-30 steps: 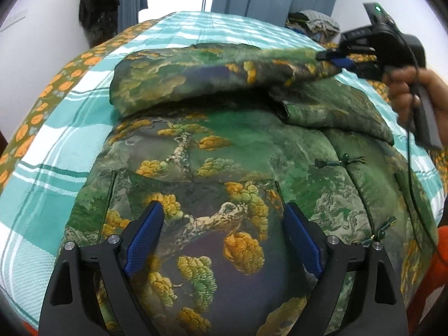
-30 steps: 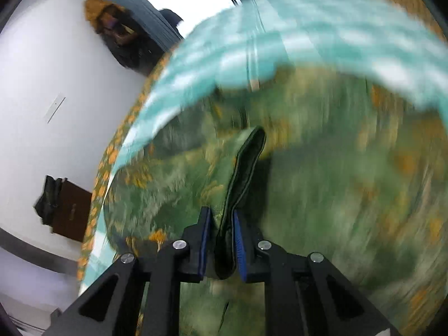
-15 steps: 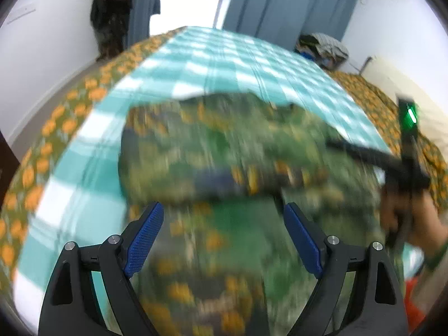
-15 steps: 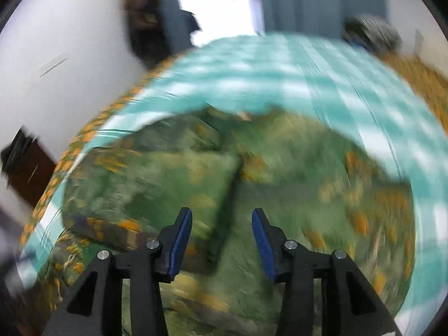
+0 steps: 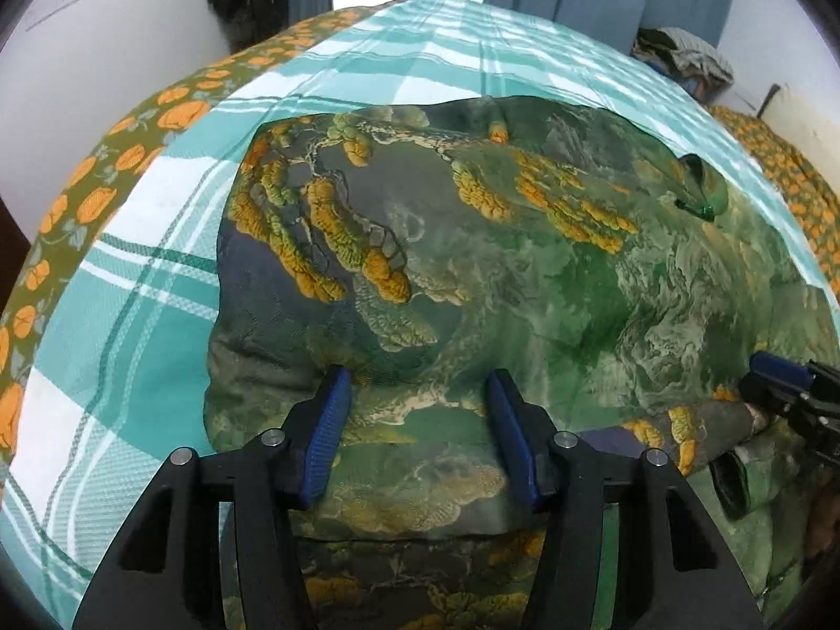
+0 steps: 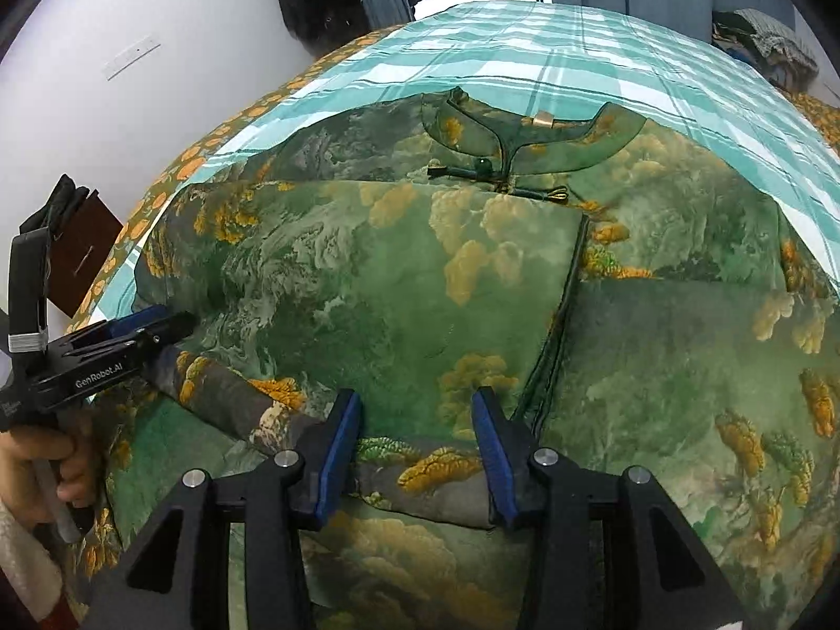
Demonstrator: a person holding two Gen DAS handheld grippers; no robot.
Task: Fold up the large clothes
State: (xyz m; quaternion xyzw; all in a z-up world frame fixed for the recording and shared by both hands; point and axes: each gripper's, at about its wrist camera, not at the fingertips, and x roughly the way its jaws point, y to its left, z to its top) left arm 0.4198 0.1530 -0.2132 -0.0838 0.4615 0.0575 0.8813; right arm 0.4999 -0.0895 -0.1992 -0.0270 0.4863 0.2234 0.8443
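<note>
Two views. Left wrist view: the left gripper (image 5: 417, 433), fingers spread and grasping nothing, hovers over the green patterned jacket (image 5: 525, 273) lying partly folded on the teal checked bed (image 5: 367, 79); the right gripper (image 5: 782, 383) enters at the right edge. Right wrist view: the right gripper (image 6: 415, 443), fingers likewise released, stands above the jacket's folded sleeve (image 6: 367, 289), collar (image 6: 530, 142) beyond.
</note>
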